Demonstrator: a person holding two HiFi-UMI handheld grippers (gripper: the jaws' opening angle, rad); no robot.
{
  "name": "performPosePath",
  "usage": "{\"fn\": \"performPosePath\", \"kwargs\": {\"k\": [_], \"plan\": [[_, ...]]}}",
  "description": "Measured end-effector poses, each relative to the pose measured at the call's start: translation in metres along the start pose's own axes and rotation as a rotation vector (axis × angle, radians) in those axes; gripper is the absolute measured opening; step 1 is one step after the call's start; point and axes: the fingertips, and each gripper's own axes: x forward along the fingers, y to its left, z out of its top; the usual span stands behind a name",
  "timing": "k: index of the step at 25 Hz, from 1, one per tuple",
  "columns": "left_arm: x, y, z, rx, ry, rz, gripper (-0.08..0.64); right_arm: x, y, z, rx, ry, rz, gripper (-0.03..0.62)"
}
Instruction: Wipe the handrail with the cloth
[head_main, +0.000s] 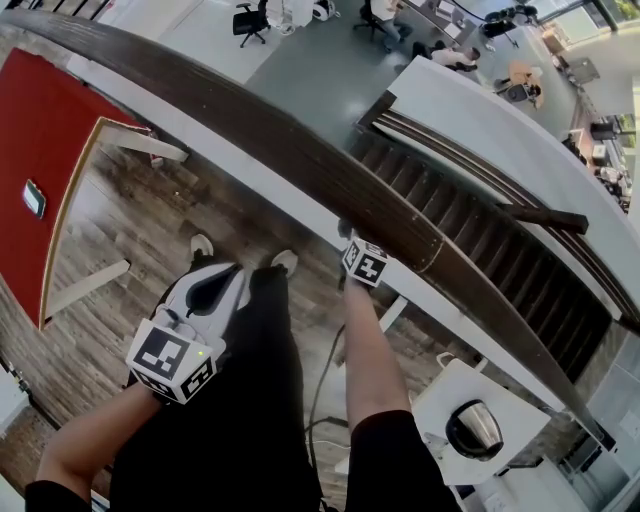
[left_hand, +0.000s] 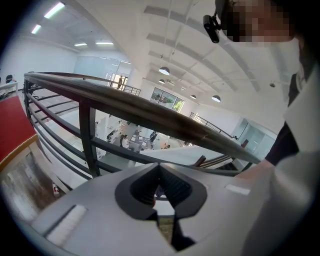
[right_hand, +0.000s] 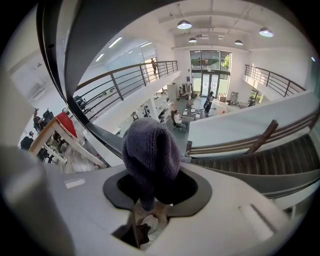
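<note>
A dark wooden handrail (head_main: 300, 150) runs diagonally from upper left to lower right in the head view. My right gripper (head_main: 347, 236) sits against its near edge, the marker cube (head_main: 365, 262) just behind the jaws. It is shut on a grey-purple knitted cloth (right_hand: 151, 152), which bunches out between the jaws; the rail (right_hand: 75, 45) passes close overhead on the left. My left gripper (head_main: 214, 287) hangs lower left, well short of the rail, jaws together and holding nothing. In the left gripper view the handrail (left_hand: 135, 111) crosses above the jaws.
A red table (head_main: 40, 150) stands at left on the wooden floor. A small white table (head_main: 520, 420) bearing a metal pot (head_main: 474, 428) is at lower right. A staircase (head_main: 480, 230) drops beyond the rail. A cable (head_main: 320, 390) trails by the person's feet.
</note>
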Motion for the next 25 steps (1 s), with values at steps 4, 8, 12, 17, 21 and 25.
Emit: {"fn": "performPosePath", "kwargs": {"k": [4, 8, 12, 17, 21, 25], "plan": [[0.001, 0.004, -0.001, 0.032, 0.008, -0.016, 0.0, 0.005, 0.0, -0.008, 0.048, -0.007, -0.013, 0.117], [0.001, 0.002, 0.0, 0.031, 0.007, -0.026, 0.0, -0.01, 0.002, 0.001, 0.117, -0.03, -0.019, 0.107], [-0.002, 0.016, 0.003, 0.03, 0.009, -0.032, 0.0, -0.024, 0.024, 0.003, 0.131, -0.056, -0.012, 0.107], [0.005, 0.027, 0.016, 0.036, -0.04, -0.072, 0.0, -0.057, 0.038, 0.003, 0.122, -0.09, -0.014, 0.109], [0.007, 0.027, 0.025, 0.045, -0.083, -0.179, 0.0, -0.102, 0.053, 0.013, 0.187, -0.161, 0.003, 0.109], [0.002, 0.042, 0.031, 0.048, -0.102, -0.176, 0.0, -0.146, 0.082, 0.018, 0.224, -0.192, 0.03, 0.109]]}}
